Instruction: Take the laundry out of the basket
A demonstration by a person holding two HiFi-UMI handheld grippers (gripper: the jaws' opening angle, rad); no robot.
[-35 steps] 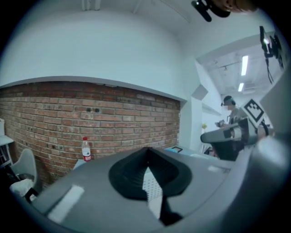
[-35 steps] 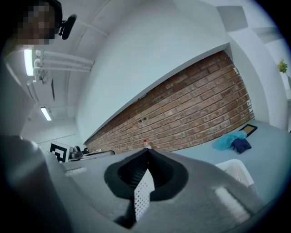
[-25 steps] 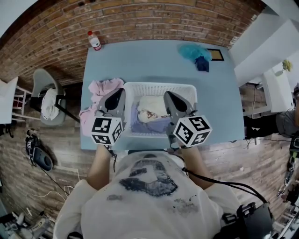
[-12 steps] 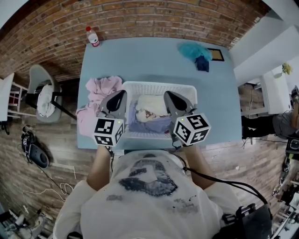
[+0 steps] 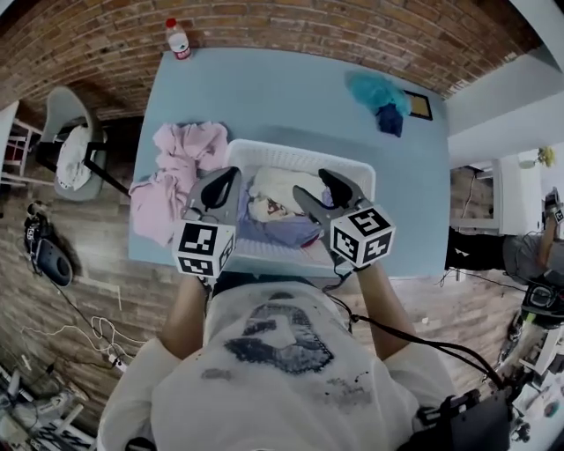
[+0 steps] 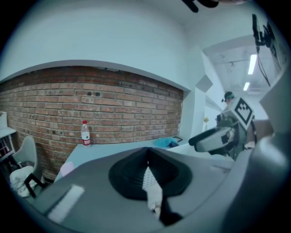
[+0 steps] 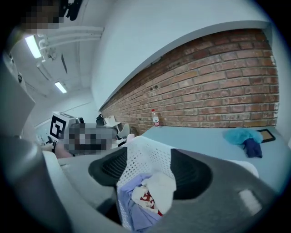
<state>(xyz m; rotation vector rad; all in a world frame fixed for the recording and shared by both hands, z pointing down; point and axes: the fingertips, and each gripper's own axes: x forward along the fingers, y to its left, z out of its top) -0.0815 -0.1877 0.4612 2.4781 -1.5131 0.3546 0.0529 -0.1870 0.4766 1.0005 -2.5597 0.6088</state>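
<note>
One bottle point(image 5: 178, 40) beyond the basket point(image 5: 291, 146) wears a red label, print unreadable.

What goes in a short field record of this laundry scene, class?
Table: light blue table, by brick wall
Basket: white mesh laundry basket, near edge
In basket: cream garment on lavender cloth
Beside basket: pink clothes, on its left
Left gripper: shut, empty, over basket's left side
Right gripper: jaws just been opening, gripping nothing, over the laundry
</note>
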